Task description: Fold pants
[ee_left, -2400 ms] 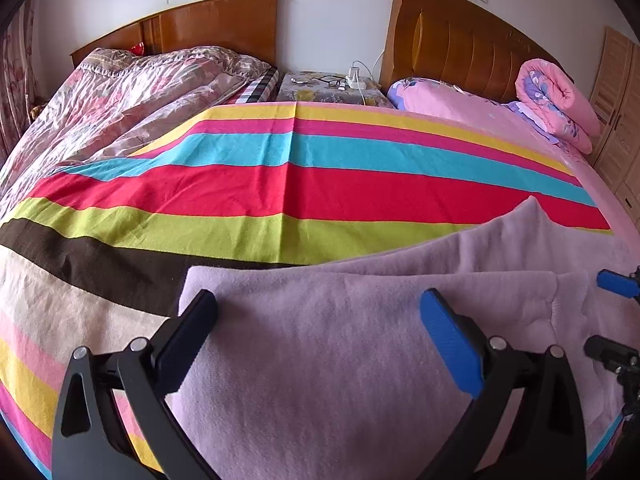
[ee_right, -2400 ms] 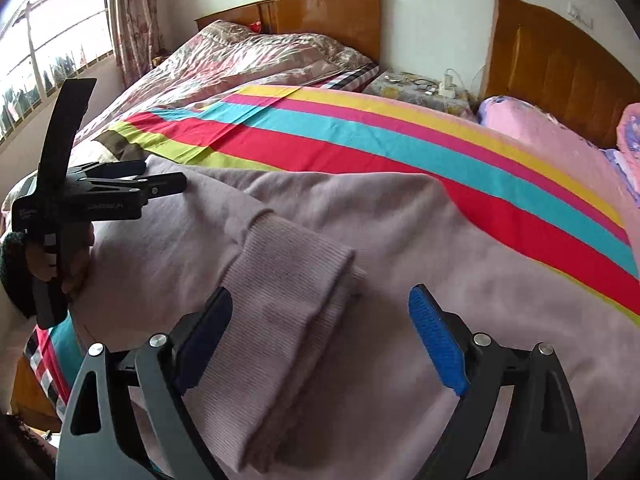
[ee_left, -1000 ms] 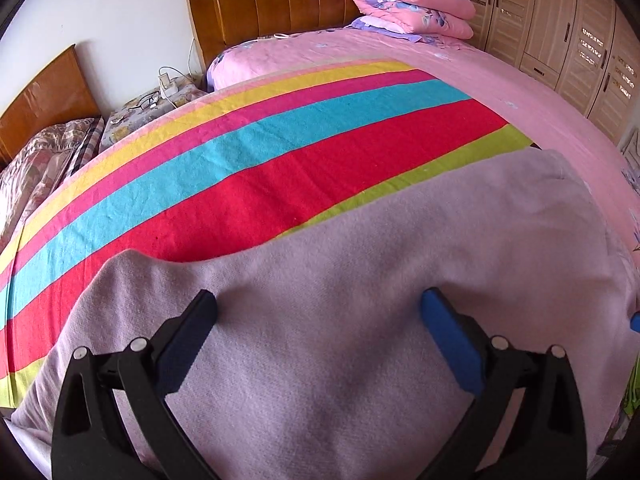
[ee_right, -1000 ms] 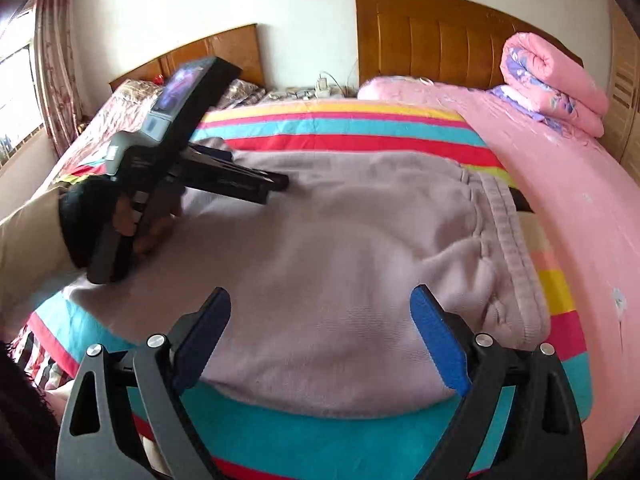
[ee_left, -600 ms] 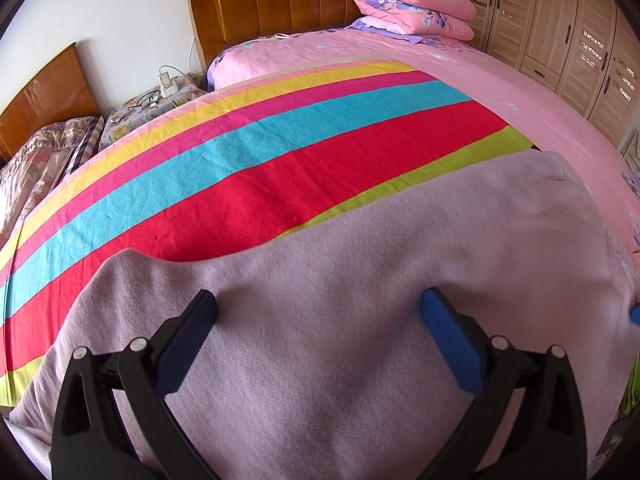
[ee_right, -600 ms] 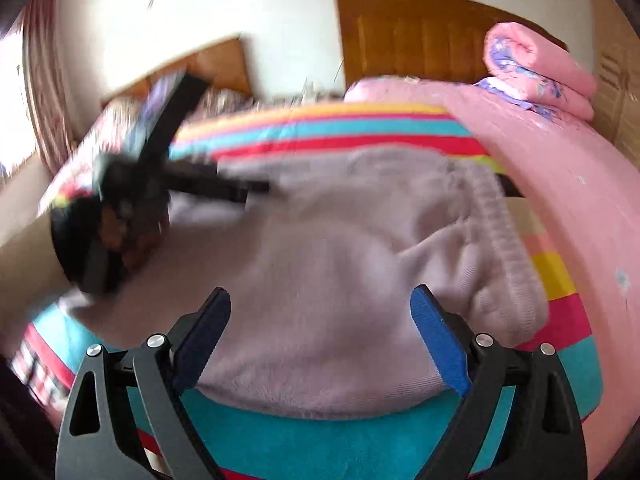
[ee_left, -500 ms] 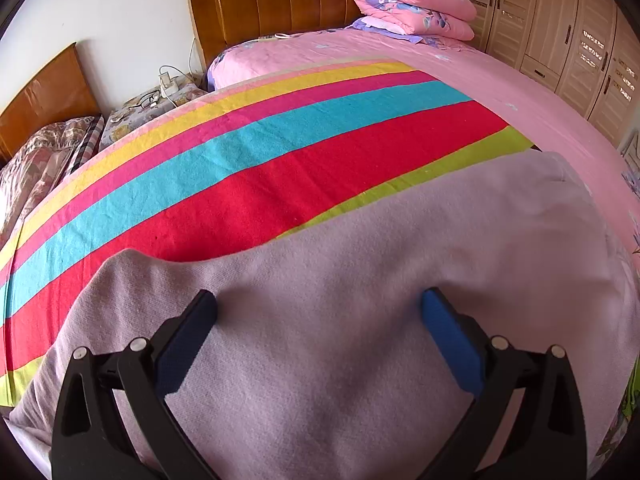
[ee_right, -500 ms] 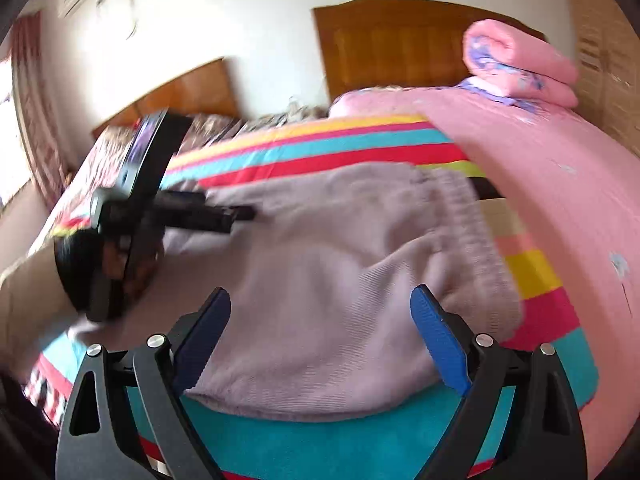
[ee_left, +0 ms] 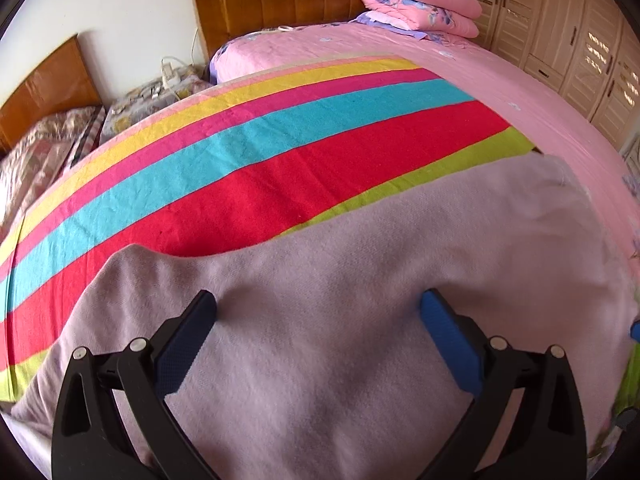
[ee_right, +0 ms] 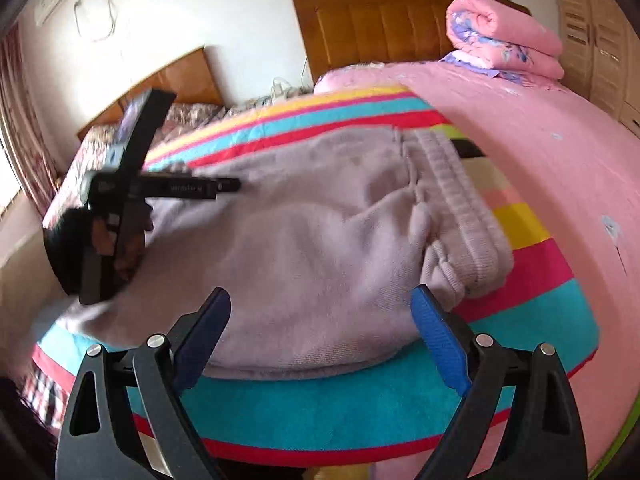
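Pants (ee_right: 320,240), pale lilac, lie folded on a striped blanket (ee_left: 248,168) near the bed's front edge. Ribbed waistband (ee_right: 460,208) faces right in the right wrist view, toward a pink sheet (ee_right: 540,152). The blanket covers the bed (ee_left: 520,92) in yellow, pink, blue, red and green bands. Two wooden headboards (ee_right: 400,28) stand against the wall. A rolled pink quilt (ee_left: 420,0) sits by the far headboard, with wardrobe doors (ee_left: 580,40) beside it.

Left gripper (ee_left: 320,312) hangs over the pants, fingers spread wide, nothing between the pads; whether the tips touch the cloth cannot be told. In the right wrist view a hand (ee_right: 116,244) holds it at the pants' left end.

Right gripper (ee_right: 320,308) hangs over the pants' near edge, fingers spread wide, gripping nothing.
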A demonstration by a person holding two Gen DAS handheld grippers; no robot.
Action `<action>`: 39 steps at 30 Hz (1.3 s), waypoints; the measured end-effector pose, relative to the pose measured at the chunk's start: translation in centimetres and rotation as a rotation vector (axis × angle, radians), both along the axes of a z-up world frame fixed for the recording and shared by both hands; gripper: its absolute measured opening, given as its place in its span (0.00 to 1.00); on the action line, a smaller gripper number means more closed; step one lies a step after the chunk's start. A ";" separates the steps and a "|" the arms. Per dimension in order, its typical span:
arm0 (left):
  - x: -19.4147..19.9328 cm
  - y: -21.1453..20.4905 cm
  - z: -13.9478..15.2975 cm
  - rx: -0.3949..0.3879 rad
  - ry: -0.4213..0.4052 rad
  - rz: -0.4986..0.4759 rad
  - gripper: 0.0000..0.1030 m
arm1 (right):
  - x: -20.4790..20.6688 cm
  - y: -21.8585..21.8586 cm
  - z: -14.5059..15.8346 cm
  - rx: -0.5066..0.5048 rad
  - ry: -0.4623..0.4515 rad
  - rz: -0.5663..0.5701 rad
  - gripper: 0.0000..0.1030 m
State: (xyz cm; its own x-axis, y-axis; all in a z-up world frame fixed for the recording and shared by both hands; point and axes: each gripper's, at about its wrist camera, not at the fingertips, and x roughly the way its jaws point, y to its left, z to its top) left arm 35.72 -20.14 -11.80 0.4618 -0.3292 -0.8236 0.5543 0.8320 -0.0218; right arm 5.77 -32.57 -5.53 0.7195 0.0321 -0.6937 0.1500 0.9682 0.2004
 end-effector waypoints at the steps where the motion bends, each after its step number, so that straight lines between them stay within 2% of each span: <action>1: -0.1 0.5 1.0 -0.067 0.019 -0.005 0.99 | 0.0 0.0 0.6 -0.012 -0.019 0.002 0.86; 2: 0.0 0.8 2.1 -0.121 0.028 -0.002 0.99 | 0.3 0.0 1.0 -0.019 -0.027 0.010 0.86; 4: 0.5 0.9 3.6 -0.167 0.039 0.018 0.99 | 2.0 0.0 2.2 -0.059 -0.035 0.026 0.86; 7: 1.5 -0.1 3.7 -0.149 0.059 0.029 0.99 | 7.0 0.6 3.4 -0.162 0.001 0.131 0.86; 9: 1.6 -0.4 2.9 -0.128 0.055 0.053 0.99 | 10.8 0.2 2.9 -0.132 0.049 0.216 0.86; 11: 1.5 -0.1 1.8 -0.124 0.059 0.092 0.99 | 14.5 -1.1 2.3 -0.042 0.077 0.256 0.86; 13: 1.7 0.5 0.7 -0.116 0.065 0.132 0.99 | 17.7 -2.6 0.7 0.059 0.169 0.275 0.86; 14: 1.8 0.7 0.2 -0.112 0.072 0.145 0.99 | 19.1 -3.2 -0.2 0.035 0.216 0.242 0.86; 16: 1.5 0.8 -0.1 -0.104 0.030 0.131 0.99 | 20.6 -3.8 -1.4 0.010 0.271 0.228 0.86; 20: 1.2 0.1 -0.6 -0.056 -0.015 0.128 0.99 | 21.2 -4.5 -1.6 0.043 0.222 0.223 0.86; 23: 1.3 0.4 -0.7 -0.071 -0.020 0.131 0.99 | 20.8 -4.0 -0.4 0.043 0.186 0.184 0.85; 26: 1.5 1.1 -0.6 -0.114 -0.011 0.141 0.99 | 21.6 -2.5 0.7 0.087 0.135 0.297 0.86; 29: 1.6 1.1 -0.5 -0.119 -0.011 0.143 0.99 | 23.6 -1.7 -1.3 0.025 0.223 0.303 0.86; 31: 1.7 1.1 -0.5 -0.130 -0.008 0.143 0.99 | 24.8 -2.5 -3.5 0.059 0.283 0.256 0.86; 34: 1.7 1.3 -0.4 -0.145 -0.005 0.144 0.99 | 24.9 -3.4 -3.6 0.121 0.221 0.239 0.86; 39: 1.5 1.1 0.3 -0.124 0.013 0.158 0.99 | 24.6 -3.7 -3.8 0.139 0.154 0.226 0.86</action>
